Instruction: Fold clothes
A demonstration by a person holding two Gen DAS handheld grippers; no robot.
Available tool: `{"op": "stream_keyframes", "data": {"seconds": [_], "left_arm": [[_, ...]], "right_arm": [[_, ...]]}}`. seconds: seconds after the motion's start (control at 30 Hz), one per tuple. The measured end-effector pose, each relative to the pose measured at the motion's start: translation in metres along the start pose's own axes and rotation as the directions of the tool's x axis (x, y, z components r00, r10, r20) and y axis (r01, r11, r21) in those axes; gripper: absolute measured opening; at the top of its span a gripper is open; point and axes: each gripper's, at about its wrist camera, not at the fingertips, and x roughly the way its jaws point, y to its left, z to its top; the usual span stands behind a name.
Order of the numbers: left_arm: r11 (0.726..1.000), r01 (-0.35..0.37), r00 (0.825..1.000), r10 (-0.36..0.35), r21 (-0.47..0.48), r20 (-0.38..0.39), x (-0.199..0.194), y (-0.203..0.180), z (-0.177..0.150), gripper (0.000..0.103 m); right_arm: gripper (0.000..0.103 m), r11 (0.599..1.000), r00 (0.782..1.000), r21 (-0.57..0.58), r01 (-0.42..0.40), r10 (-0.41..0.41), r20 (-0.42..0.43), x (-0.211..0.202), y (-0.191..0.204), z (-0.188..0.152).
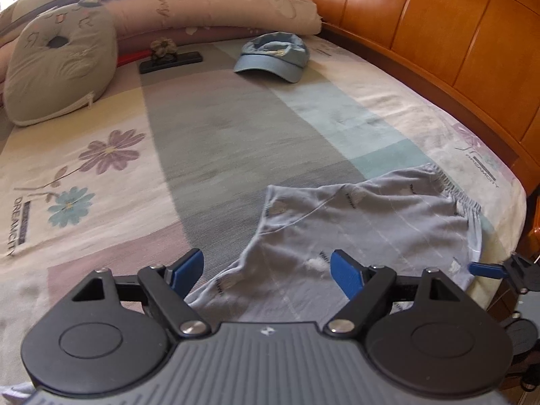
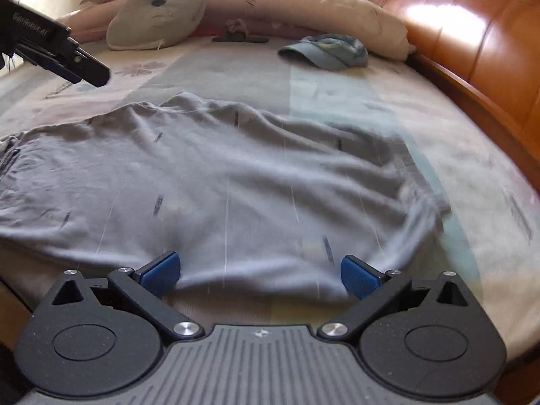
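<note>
The gray shorts (image 2: pixel 216 182) lie flat on the bed (image 1: pixel 209 141), in the middle of the right view. Both the left gripper (image 1: pixel 266 275) and the right gripper (image 2: pixel 260 271) are wide open, holding nothing. A blue cap (image 1: pixel 273 57) sits farther up.

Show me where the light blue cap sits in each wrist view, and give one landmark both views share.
Left wrist view: the light blue cap lies upper centre on the bedspread, just below the long cream pillow.
Right wrist view: the cap lies upper right of centre, beside the same pillow's end.
Shared landmark: the orange wooden headboard, to the right of the cap in both.
</note>
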Motion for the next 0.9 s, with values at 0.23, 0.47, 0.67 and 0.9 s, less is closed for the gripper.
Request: {"op": "stream_keyframes", "data": {"seconds": [0.23,0.47,0.67,0.9], "left_arm": [[0.999,0.039,0.999,-0.039,-0.019,0.008,-0.007,0.008,-0.005,0.083],[1.0,0.024,1.0,-0.024,-0.019,0.006,-0.019,0.026,-0.019,0.083],[0.999,0.037,0.999,-0.037,-0.024,0.016,-0.024,0.033,-0.024,0.083],[0.998,0.042,0.999,-0.042,-0.05,0.008,-0.026,0.045,-0.033,0.084]], "right_arm": [[0.103,1.0,0.999,-0.007,-0.029,0.029,0.039,-0.005,0.019,0.024],[0.103,0.999,0.998,0.01,-0.049,0.05,-0.034,-0.004,0.028,0.005],[0.103,0.995,0.991,-0.003,-0.103,0.103,0.09,-0.007,0.054,0.038],[0.103,0.988,0.993,-0.098,-0.118,0.117,-0.008,0.01,0.086,0.019]]}}
